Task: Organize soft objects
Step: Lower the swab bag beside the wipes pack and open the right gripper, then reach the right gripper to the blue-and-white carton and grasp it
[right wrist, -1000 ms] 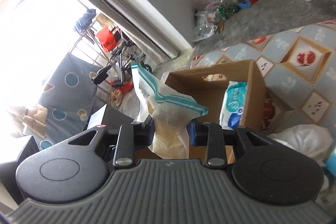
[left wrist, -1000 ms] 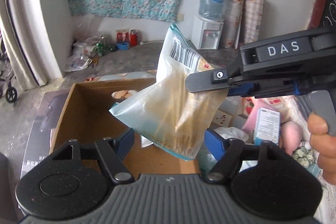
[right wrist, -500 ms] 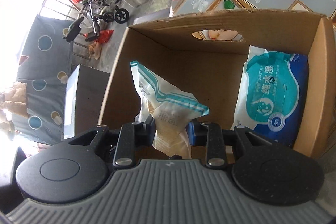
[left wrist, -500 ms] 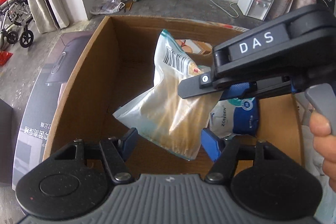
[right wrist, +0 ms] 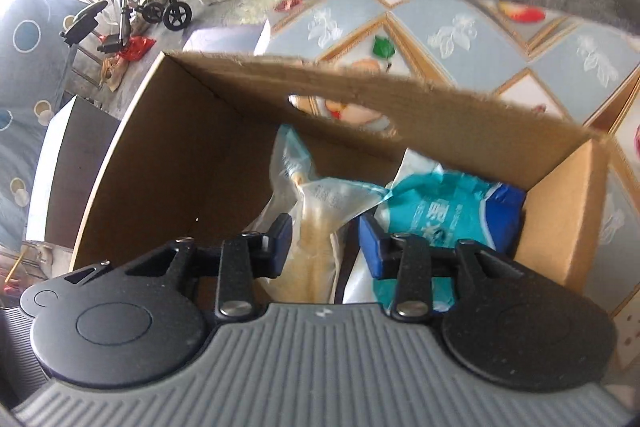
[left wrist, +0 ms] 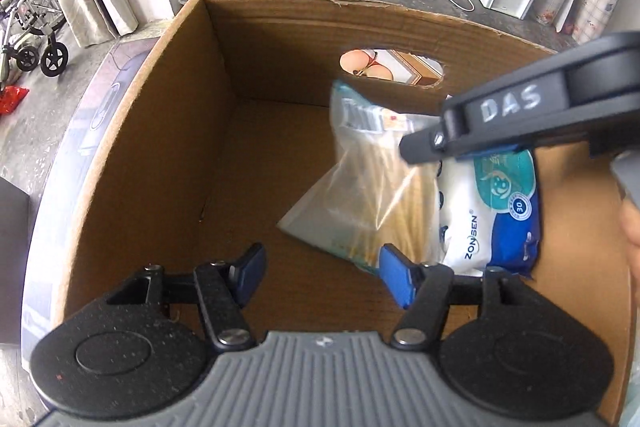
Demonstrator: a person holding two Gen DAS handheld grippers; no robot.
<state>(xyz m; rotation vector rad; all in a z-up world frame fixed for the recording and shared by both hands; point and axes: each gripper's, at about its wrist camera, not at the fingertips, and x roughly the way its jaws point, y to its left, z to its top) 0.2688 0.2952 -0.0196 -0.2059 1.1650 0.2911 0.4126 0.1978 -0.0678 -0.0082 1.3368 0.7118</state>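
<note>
In the left wrist view the cardboard box (left wrist: pixel 152 155) fills the frame, and the clear bag of sticks (left wrist: pixel 372 187) hangs low inside it, leaning on the wet-wipes pack (left wrist: pixel 496 211) at the box's right side. The left gripper (left wrist: pixel 324 277) stands half open with nothing between its pads; its jaws have just been closing a little, though the bag's lower corner only passes near the right pad. The right gripper (left wrist: pixel 424 147) reaches in from the right at the bag's upper part (how far its jaws are parted is hidden from here).

The right wrist view settles that: the right gripper (right wrist: pixel 324 243) has just been opening its jaws, and they stand narrowly apart around the bag (right wrist: pixel 316 227), a gap showing on the right side, so the grip looks released. To finish the drop well, I judge it should open fully, then lift straight up so the pads do not drag the bag out. This view also shows the patterned cloth (right wrist: pixel 440 39) beyond the box.
</note>
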